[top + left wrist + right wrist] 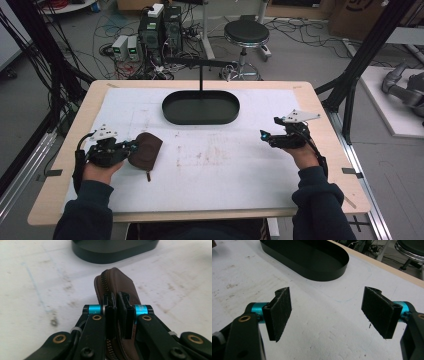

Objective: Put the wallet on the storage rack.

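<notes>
A brown zippered pouch lies at the left of the white mat, and my left gripper is shut on its near edge. In the left gripper view the two black pads pinch the pouch beside its zipper, and the pouch stands tilted up away from the camera. My right gripper hovers at the right of the mat, open. Its pads stand wide apart over bare mat in the right gripper view. A black oval tray sits at the back centre.
A black post with a crossbar rises behind the tray. The tray lies ahead of the right gripper, and its rim lies beyond the pouch. The wooden table edge runs along the right. A stool and cables stand on the floor beyond.
</notes>
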{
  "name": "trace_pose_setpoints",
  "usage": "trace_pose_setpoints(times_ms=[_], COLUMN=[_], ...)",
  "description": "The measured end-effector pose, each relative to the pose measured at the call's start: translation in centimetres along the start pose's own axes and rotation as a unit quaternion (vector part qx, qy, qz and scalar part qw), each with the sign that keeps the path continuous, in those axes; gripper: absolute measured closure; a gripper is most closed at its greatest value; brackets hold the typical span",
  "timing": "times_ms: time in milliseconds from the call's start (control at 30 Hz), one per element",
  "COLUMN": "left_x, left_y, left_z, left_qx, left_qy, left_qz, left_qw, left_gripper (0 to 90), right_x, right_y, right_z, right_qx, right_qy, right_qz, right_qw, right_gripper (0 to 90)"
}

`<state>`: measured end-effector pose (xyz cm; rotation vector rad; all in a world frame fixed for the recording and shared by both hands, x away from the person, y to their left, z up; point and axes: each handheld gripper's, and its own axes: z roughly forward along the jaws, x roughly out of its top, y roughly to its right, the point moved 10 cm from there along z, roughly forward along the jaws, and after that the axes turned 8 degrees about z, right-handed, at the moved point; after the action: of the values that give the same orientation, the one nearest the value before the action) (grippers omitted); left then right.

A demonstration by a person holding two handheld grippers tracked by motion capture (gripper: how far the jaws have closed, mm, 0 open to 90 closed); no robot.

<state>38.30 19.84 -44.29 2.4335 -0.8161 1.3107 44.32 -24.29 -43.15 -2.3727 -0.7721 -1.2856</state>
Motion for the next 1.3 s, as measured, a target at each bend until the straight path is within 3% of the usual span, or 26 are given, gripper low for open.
trace_pose_setpoints(times_ms=[233,400,600,700,833,967,1300], left_x=[1.2,2.1,2.4,2.5,2.6,2.8,2.8], left_y=[0.7,2.4,3.5,3.9,4.7,5.5,5.4], left_z=[1.1,2.3,2.8,2.6,2.4,2.3,2.5], left_qx=[0.016,0.006,-0.017,-0.038,-0.069,-0.105,-0.105], left_qy=[-0.047,-0.047,-0.032,-0.020,-0.007,0.008,0.008], left_qz=[0.065,0.081,0.068,0.048,0.031,0.006,0.008], left_qw=[0.9967,0.9956,0.9970,0.9979,0.9971,0.9944,0.9944], left_gripper=[84.7,84.5,83.3,82.3,79.6,76.9,75.8], right_x=[0.0,0.1,0.1,0.1,0.1,0.1,0.2], right_y=[0.0,0.0,0.1,0.1,0.2,0.1,0.0], right_z=[0.0,-0.1,-0.3,-0.4,-0.4,-0.4,-0.4], right_qx=[0.000,0.000,0.000,-0.001,-0.001,0.000,0.000], right_qy=[0.002,0.002,0.006,0.006,0.007,0.006,0.007], right_qz=[0.001,0.002,0.002,0.003,0.004,0.001,0.002], right_qw=[1.0000,1.0000,1.0000,1.0000,1.0000,1.0000,1.0000], right_gripper=[24.5,24.6,24.6,24.6,24.5,24.6,24.6])
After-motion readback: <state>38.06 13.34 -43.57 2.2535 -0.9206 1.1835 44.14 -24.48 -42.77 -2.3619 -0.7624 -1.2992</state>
